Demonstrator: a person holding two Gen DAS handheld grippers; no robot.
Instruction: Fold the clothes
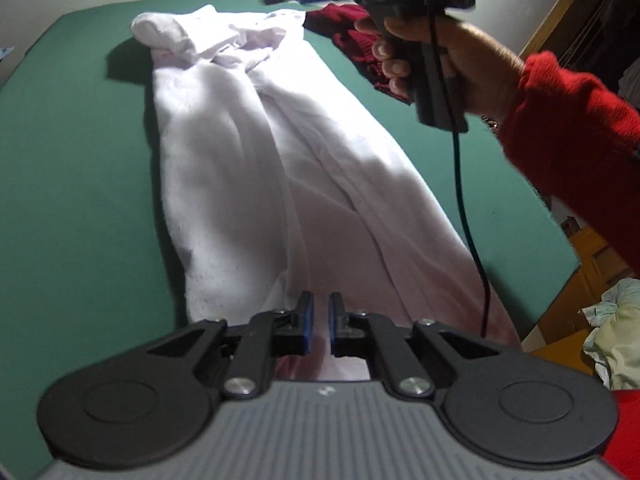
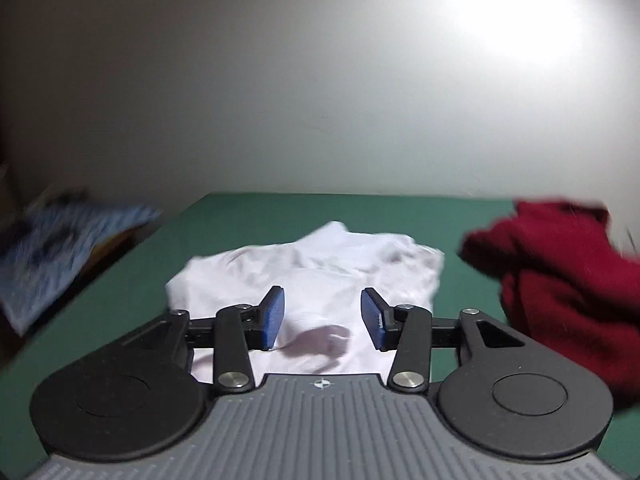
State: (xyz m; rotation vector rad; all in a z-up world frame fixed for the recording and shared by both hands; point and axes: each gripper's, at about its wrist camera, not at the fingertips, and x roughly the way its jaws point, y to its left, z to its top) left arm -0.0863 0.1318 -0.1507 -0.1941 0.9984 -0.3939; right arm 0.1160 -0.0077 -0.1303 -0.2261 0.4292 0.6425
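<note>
A white garment (image 1: pixel 256 168) lies stretched lengthwise on the green surface (image 1: pixel 80 168), running from a bunched, rumpled far end toward the near edge, where its cloth passes under and between the left tongs (image 1: pixel 319 326). Those tongs are drawn narrow, their blue pads (image 1: pixel 307 320) standing only a thin slit apart with the white fabric rising into that slit; the pictures do not make plain whether the cloth is actually pinched there, though the tongs read as closed. In the left wrist view the person's right hand (image 1: pixel 448 64), coming out of a red sleeve (image 1: pixel 572 136), grips the dark handle of the other tool above the far right part of the garment, with a black cable (image 1: pixel 468 216) hanging down from it across the cloth. A dark red knitted garment (image 1: pixel 352 36) lies on the surface just beyond the white one, to its right. From the right wrist view, the right tongs (image 2: pixel 322 318) stand at a middling width with nothing between the pads, held above the white garment (image 2: pixel 312 264) without touching it. The dark red garment (image 2: pixel 560 272) sits heaped at the right, and a blue patterned cloth (image 2: pixel 60 256), blurred, lies off the left edge of the surface (image 2: pixel 248 216).
</note>
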